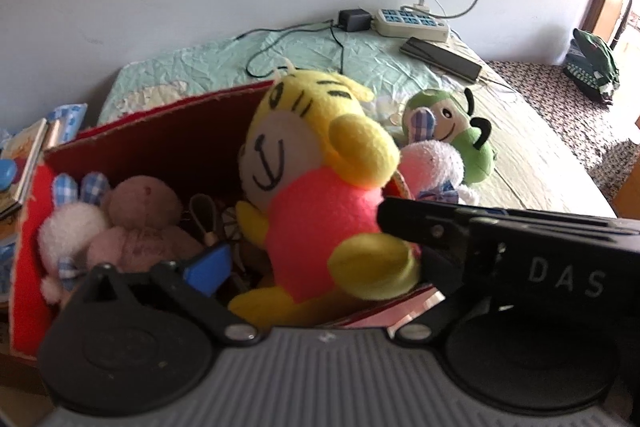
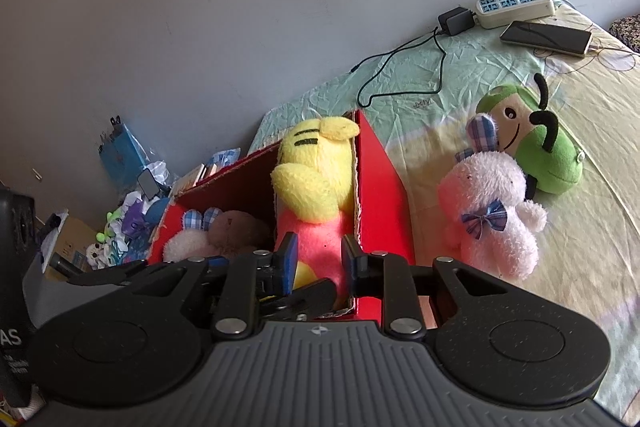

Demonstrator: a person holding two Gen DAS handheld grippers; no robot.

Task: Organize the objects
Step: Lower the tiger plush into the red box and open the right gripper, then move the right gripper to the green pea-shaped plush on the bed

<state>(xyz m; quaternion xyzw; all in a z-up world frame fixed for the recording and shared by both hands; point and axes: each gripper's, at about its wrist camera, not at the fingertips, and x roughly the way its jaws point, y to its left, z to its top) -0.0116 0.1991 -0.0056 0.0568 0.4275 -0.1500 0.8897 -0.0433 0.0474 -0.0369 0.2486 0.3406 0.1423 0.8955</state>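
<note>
right gripper (image 2: 318, 259) clamping tiger plush (image 2: 316, 187), over red box (image 2: 380, 187)

right gripper (image 2: 318, 261) has its blue pads squeezed in on both sides, left gripper (image 1: 316, 267) is spread wide, its right finger hidden behind the other gripper

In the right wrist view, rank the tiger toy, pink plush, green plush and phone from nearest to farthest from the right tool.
1. Tiger toy, clamped in the right tool, over the red box.
2. Pink plush, right, on the bed.
3. Green plush, just behind it.
4. Phone, far right, by the wall.
</note>
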